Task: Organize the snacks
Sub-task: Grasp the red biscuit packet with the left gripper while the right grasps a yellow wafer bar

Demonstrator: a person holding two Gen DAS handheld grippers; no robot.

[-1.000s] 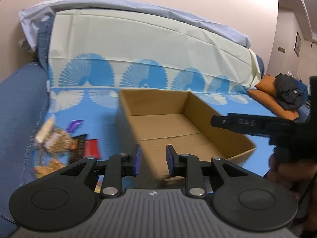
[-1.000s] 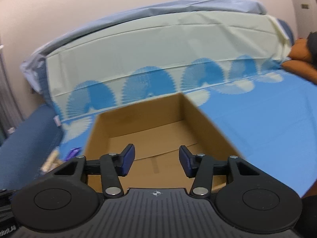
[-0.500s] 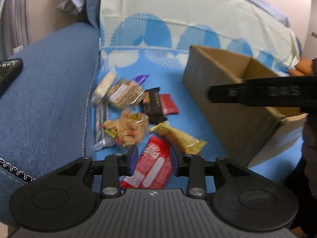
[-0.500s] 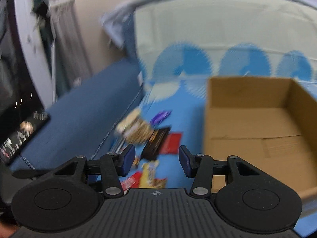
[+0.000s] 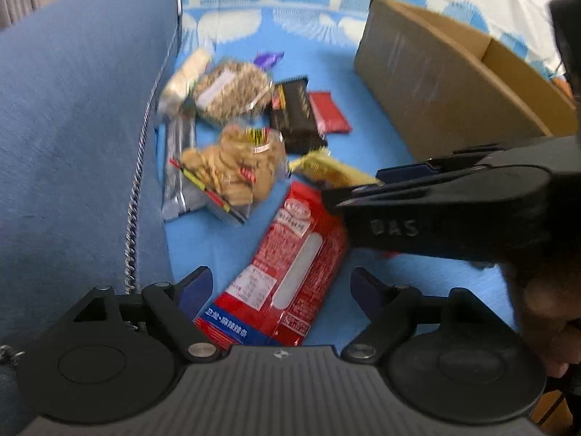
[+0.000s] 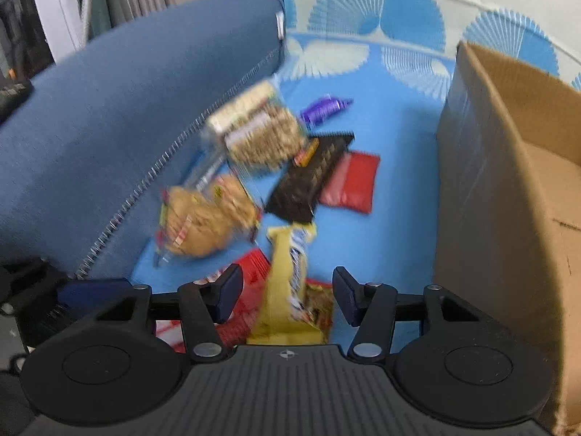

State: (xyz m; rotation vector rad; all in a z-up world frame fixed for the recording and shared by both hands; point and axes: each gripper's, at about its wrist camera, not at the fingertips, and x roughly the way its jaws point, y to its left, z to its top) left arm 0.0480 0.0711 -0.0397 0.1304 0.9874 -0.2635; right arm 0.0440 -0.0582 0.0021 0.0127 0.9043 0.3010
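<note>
Several snack packs lie in a pile on the blue sheet. My left gripper (image 5: pixel 281 287) is open, its fingers on either side of a big red packet (image 5: pixel 287 269). My right gripper (image 6: pixel 287 289) is open over a yellow snack bar (image 6: pixel 287 276); it also shows from the side in the left wrist view (image 5: pixel 348 190). Around them lie a clear bag of cookies (image 5: pixel 232 167), a bag of granola (image 5: pixel 232 89), a dark chocolate bar (image 5: pixel 296 114), a small red pack (image 6: pixel 350 181) and a purple wrapper (image 6: pixel 325 107). An open cardboard box (image 6: pixel 508 189) stands to the right.
A blue sofa arm (image 5: pixel 72 127) with a zip seam borders the pile on the left. A cream and blue patterned cover (image 6: pixel 381 25) rises behind. A silver wrapper (image 5: pixel 178 178) lies by the sofa arm.
Both grippers swung left from the box and came down over the snack pile. The left gripper's jaws opened wider around the red packet. The right gripper closed in on the yellow bar.
</note>
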